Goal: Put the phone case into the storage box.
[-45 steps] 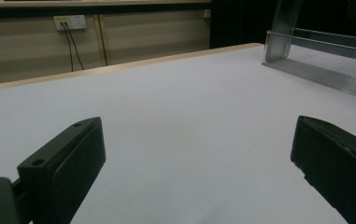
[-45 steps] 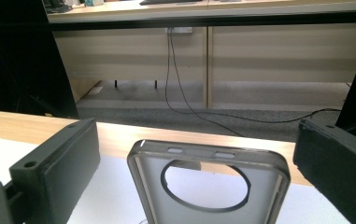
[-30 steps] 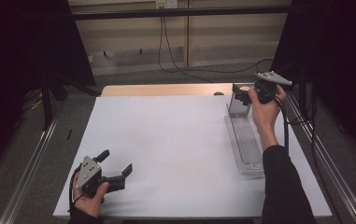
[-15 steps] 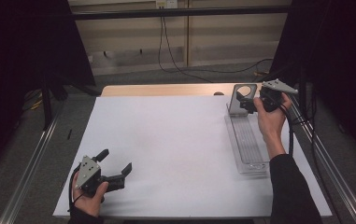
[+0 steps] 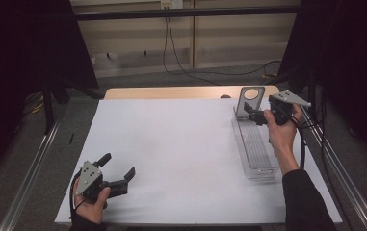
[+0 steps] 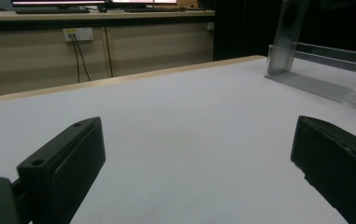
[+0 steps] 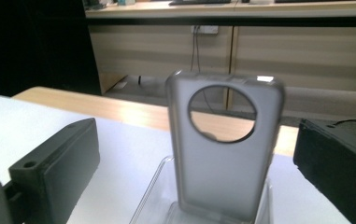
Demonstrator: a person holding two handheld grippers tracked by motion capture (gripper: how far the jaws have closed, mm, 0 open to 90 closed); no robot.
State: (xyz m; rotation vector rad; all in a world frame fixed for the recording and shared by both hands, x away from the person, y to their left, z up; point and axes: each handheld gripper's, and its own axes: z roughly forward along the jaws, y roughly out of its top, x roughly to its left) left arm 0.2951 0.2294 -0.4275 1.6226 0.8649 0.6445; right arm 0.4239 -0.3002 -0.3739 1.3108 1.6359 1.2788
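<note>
2 tongs are working over the white bench [image 5: 181, 144], one in each of the person's hands. The left tongs [image 5: 118, 174] are resting near the bench's near left corner with jaws spread wide and nothing between them, pointing across toward the far right. The right tongs [image 5: 254, 114] are hovering at the far right corner, jaws also spread, lined up on a translucent grey phone case [image 7: 224, 144] with a big round camera hole near its top.

The phone case is standing upright at the far end of a clear plastic tray [image 5: 255, 151], which is lying along the bench's right edge. The tray's long axis is running from the near edge to the far edge; the case's long axis is pointing straight up, its broad face turned toward the near edge and toward the right tongs.

Judging by the approach, the step in hand is taking hold of the case. From the right gripper view the case is sitting between the 2 jaws but not touching either. To do this well, the person should be centring the jaws on the case's 2 side edges, below the hole, and squeezing gently, since the soft shell is likely to flex or tip. Whether the case is slotted into the tray or merely leaning there, I cannot tell.
</note>
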